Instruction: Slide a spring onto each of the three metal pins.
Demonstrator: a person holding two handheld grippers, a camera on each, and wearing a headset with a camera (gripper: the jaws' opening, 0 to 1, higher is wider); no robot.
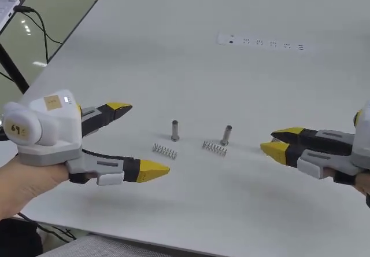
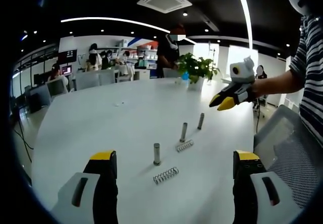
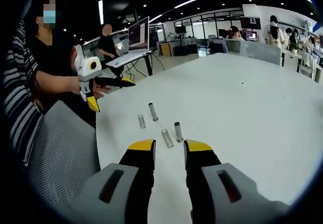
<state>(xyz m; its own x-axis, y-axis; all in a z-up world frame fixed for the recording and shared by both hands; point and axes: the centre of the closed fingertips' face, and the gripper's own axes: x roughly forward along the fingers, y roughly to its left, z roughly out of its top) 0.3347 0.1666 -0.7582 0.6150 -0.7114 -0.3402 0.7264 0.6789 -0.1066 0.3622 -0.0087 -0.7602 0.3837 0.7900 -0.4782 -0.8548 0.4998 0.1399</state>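
Two bare metal pins stand upright mid-table, one (image 1: 175, 129) on the left and one (image 1: 227, 134) on the right. A loose spring (image 1: 165, 150) lies in front of the left pin, and another spring (image 1: 214, 147) lies by the right pin. In the left gripper view a third upright piece (image 2: 201, 121) looks ribbed like a spring on a pin, standing below the right gripper (image 2: 222, 102). My left gripper (image 1: 139, 138) hovers left of the pins, jaws wide open and empty. My right gripper (image 1: 276, 140) is to their right, jaws slightly apart and empty.
A white power strip (image 1: 260, 42) lies far back on the white table (image 1: 173, 54). The table's left edge (image 1: 63, 43) runs diagonally, with black cables (image 1: 37, 22) beyond it. A grey chair (image 3: 60, 153) sits behind the near edge.
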